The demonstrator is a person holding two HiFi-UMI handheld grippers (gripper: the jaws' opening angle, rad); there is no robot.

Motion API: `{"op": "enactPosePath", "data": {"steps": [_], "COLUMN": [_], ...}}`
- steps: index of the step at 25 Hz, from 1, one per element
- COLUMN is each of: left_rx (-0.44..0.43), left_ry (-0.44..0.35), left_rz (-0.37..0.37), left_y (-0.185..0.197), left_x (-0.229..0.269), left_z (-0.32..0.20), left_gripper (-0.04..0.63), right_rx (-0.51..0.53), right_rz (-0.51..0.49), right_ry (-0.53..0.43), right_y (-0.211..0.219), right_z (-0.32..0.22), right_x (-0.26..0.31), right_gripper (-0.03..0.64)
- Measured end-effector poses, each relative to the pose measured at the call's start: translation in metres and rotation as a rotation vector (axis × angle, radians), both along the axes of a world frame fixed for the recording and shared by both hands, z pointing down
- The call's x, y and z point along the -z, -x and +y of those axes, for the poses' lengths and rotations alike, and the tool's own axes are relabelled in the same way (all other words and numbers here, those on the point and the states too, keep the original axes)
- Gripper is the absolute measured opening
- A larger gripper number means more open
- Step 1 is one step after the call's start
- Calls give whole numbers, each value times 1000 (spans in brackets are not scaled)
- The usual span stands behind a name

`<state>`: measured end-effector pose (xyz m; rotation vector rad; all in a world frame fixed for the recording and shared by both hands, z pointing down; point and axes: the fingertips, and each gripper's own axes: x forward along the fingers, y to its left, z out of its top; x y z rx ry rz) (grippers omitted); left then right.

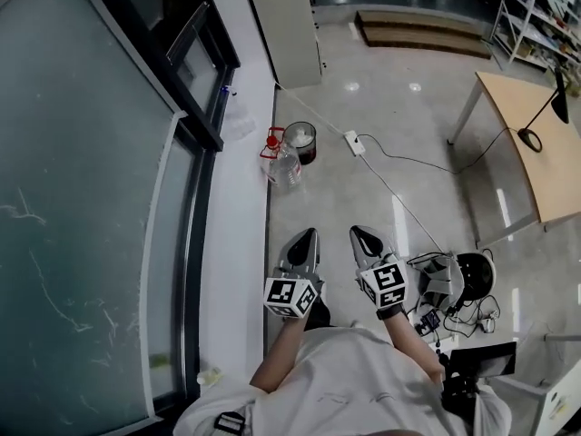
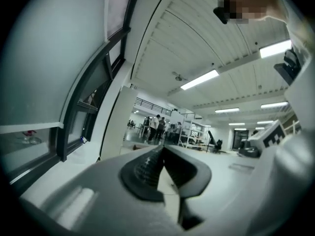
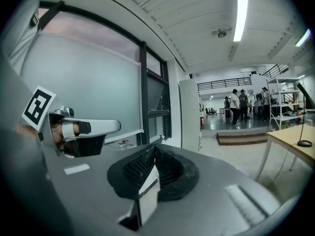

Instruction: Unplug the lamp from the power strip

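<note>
The person holds both tools low in front of the body, side by side above the floor (image 1: 363,184). The left tongs (image 1: 307,237) are closed, the two dark ribbed pads meeting at the tip with nothing between them. The right tongs (image 1: 364,235) are closed as well and hold nothing.

The power strip (image 1: 354,143) lies on the floor ahead, well apart from both tongs. A thin dark cord (image 1: 413,161) runs from it across the floor to the light wooden desk (image 1: 545,184) at the right. The black lamp (image 1: 559,96) stands on that desk. Whether its plug sits in the strip is too small to tell.

A clear bottle (image 1: 287,167) and a dark round pot (image 1: 300,141) stand left of the strip, near the window (image 1: 100,198).
</note>
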<state>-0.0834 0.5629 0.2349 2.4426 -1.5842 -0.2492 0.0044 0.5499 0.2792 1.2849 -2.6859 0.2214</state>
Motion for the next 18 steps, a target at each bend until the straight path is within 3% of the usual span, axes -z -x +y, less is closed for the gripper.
{"op": "enactPosePath", "data": {"steps": [6, 11, 18], "left_rx": [-71, -40, -98], "left_ry": [-77, -90, -31], "left_rz": [30, 113, 135], "left_y": [41, 84, 71], "left_x": [34, 47, 19], "left_z": [-92, -143, -194], "left_gripper": [0, 0, 0], "right_rx": [39, 38, 25], "right_rz": [52, 55, 86], "right_ry": [-96, -45, -9], "right_y": [64, 90, 87], "right_z": [-79, -113, -158], "right_x": [39, 31, 14], "right_gripper": [9, 9, 9]}}
